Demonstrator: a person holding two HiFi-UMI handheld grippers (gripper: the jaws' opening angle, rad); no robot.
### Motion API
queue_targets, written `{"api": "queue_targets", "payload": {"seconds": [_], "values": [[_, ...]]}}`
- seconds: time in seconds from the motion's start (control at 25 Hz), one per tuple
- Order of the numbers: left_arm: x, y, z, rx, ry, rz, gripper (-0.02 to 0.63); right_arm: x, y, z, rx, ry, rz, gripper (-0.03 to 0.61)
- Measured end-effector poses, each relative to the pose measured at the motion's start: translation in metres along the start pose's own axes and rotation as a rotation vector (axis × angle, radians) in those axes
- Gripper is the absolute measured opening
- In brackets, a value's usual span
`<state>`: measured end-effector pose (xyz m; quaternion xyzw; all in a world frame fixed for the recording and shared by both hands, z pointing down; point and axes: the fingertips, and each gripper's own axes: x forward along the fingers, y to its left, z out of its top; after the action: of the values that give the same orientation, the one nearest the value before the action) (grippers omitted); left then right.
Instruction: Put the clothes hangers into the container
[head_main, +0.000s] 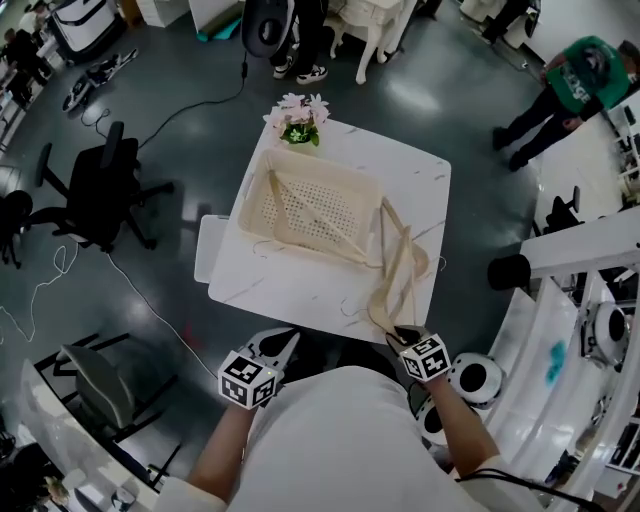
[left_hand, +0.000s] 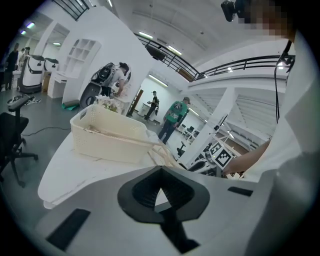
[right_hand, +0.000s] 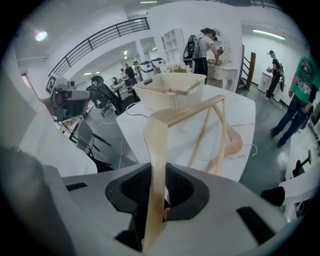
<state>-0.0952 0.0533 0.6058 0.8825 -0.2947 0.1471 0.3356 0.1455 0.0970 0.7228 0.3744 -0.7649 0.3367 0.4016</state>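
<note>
Looking down on a white desk (head_main: 400, 170) in a wide hall with grey floor (head_main: 180, 90) and a black office chair (head_main: 100, 195). Cream container (head_main: 262, 215) on the desk, one hanger (head_main: 310, 212) inside. Right gripper (right_hand: 156, 200) jaws clenched on a wooden hanger (right_hand: 155, 150), near the other hangers (head_main: 400, 262) right of the container. Left gripper (left_hand: 160, 192) jaws closed, empty.

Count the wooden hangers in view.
3 hangers clearly: one in the basket, one clamped in the jaws of the right gripper, one on the table beyond it. They overlap, so more may be hidden.
</note>
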Motion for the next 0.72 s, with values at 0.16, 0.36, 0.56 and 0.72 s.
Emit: {"api": "queue_targets", "payload": {"seconds": [0.16,0.36,0.56,0.72], "values": [[0.001,0.001,0.003,0.014,0.002,-0.013,0.008,-0.024,0.001,0.019,0.010,-0.052,0.010,0.097],[0.001,0.004,0.000,0.032,0.016,-0.019,0.008,-0.043,0.004,0.050,-0.023,-0.111,0.023,0.097],[-0.006,0.009,-0.003,0.010,0.008,0.018,0.008,-0.050,0.014,0.083,-0.052,-0.144,0.089,0.097],[-0.007,0.011,-0.002,-0.016,-0.011,0.055,0.008,-0.050,0.022,0.113,-0.123,-0.134,0.163,0.097]]}}
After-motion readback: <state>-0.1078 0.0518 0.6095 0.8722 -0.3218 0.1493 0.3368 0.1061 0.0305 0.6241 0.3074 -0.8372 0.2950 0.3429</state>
